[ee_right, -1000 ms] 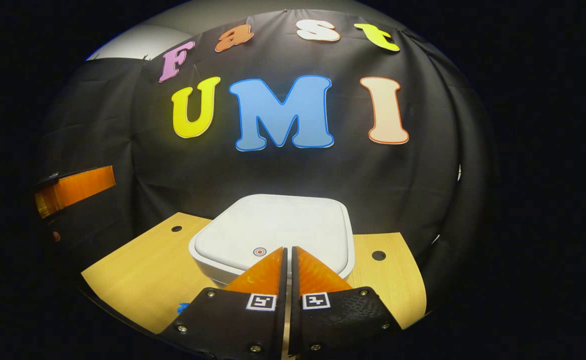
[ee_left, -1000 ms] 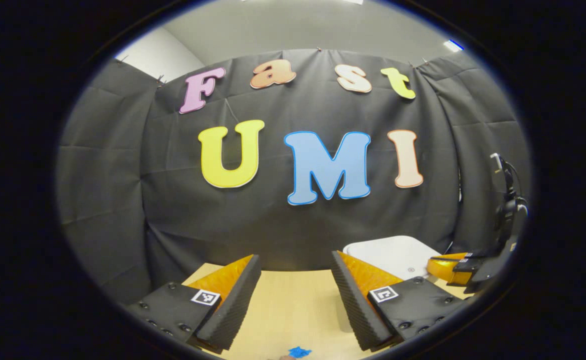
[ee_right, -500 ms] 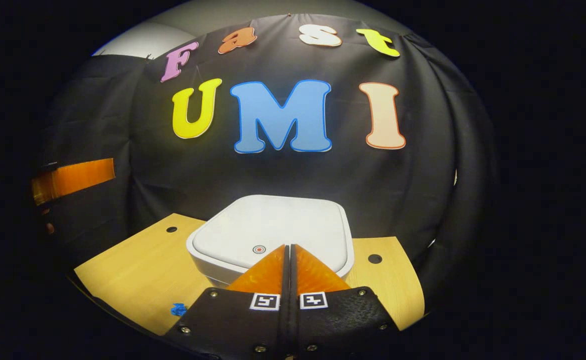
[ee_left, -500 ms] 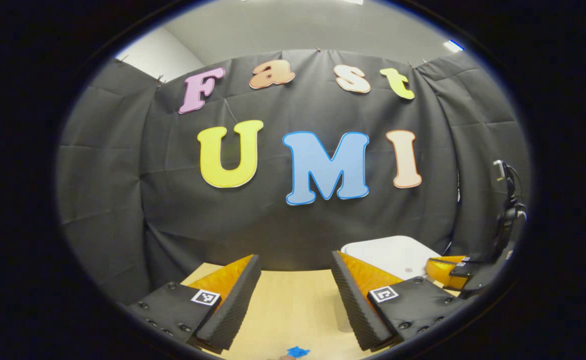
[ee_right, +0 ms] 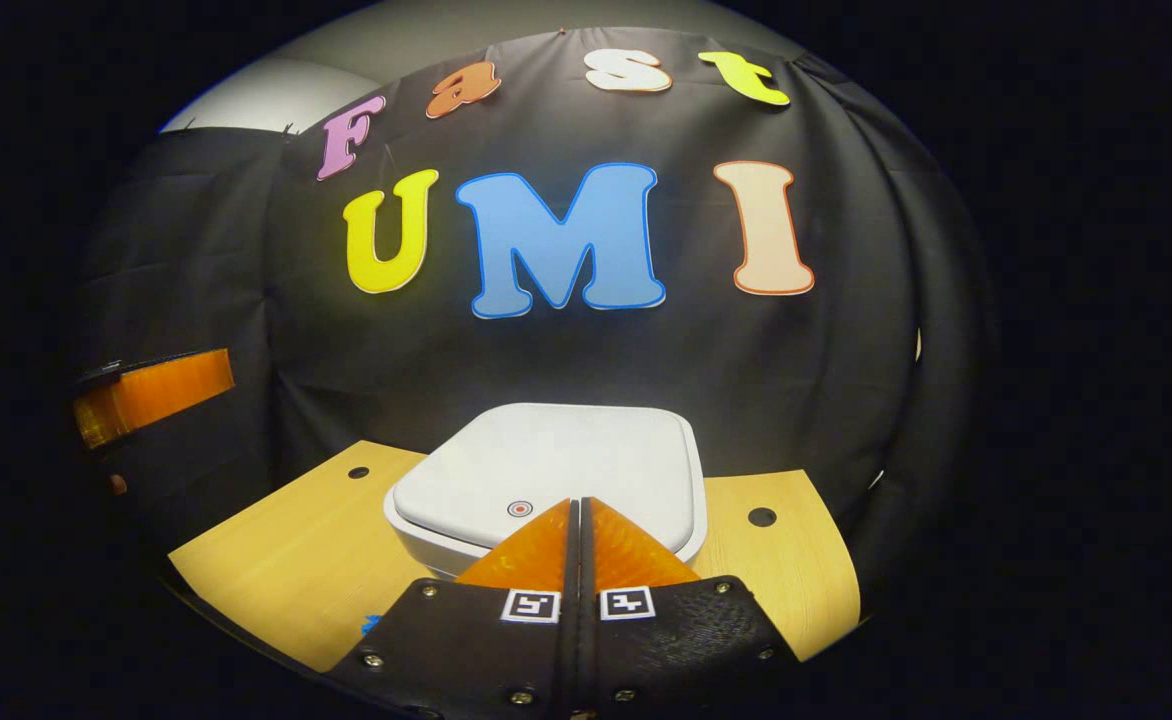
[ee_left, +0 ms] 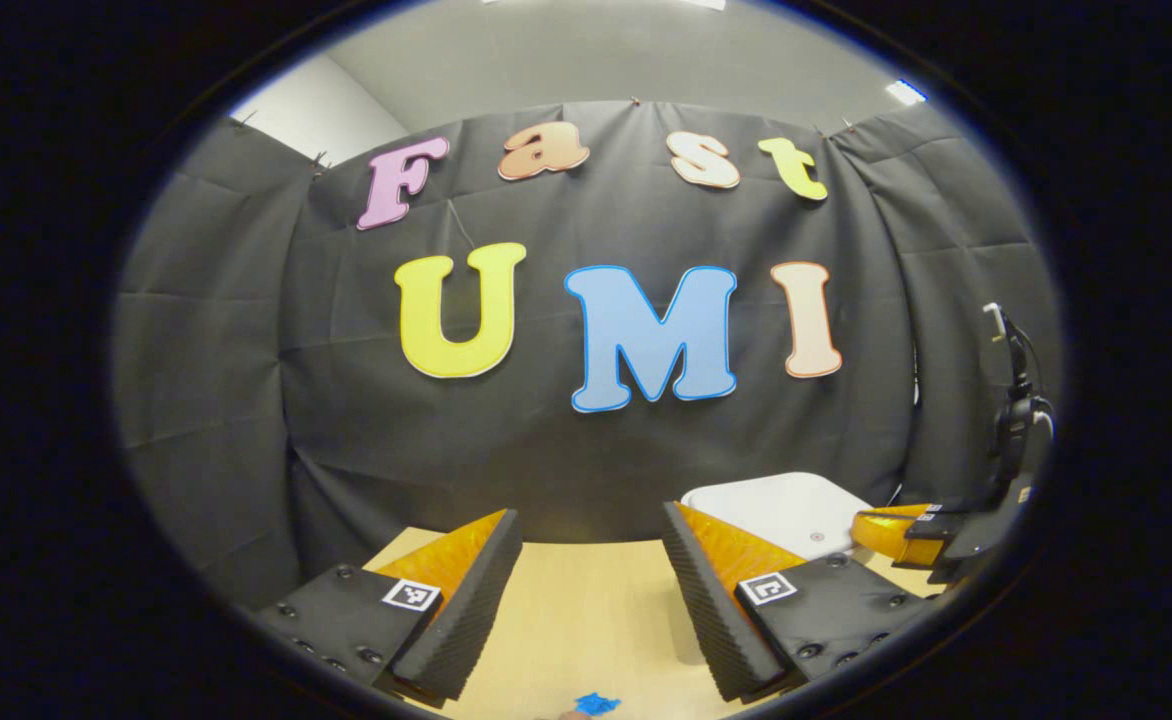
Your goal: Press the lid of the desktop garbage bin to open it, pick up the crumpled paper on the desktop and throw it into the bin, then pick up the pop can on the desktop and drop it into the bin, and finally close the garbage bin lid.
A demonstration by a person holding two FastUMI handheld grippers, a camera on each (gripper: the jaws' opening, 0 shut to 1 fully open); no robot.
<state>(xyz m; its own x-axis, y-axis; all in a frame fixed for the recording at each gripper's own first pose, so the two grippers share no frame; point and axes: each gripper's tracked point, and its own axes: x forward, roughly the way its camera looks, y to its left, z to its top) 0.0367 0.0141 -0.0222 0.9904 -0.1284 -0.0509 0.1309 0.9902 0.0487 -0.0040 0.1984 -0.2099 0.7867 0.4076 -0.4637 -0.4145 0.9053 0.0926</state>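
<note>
Right gripper view: right gripper (ee_right: pixel 578 505) pressed closed, empty, tips over the near edge of one white bin (ee_right: pixel 546 480), lid down, just short of its red dot (ee_right: pixel 519 508). Left gripper (ee_left: pixel 591 545) spread wide, empty, above the desk (ee_left: pixel 586 610); bin (ee_left: pixel 781 510) ahead to its right. One blue scrap (ee_left: pixel 596 703) near.

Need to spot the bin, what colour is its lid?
White, with a small red dot; the lid shows best in the right gripper view.

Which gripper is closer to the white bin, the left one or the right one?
The right gripper. Its shut tips sit right at the front edge of the bin's lid. The left gripper stands open off to the bin's left, over bare desk.
</note>
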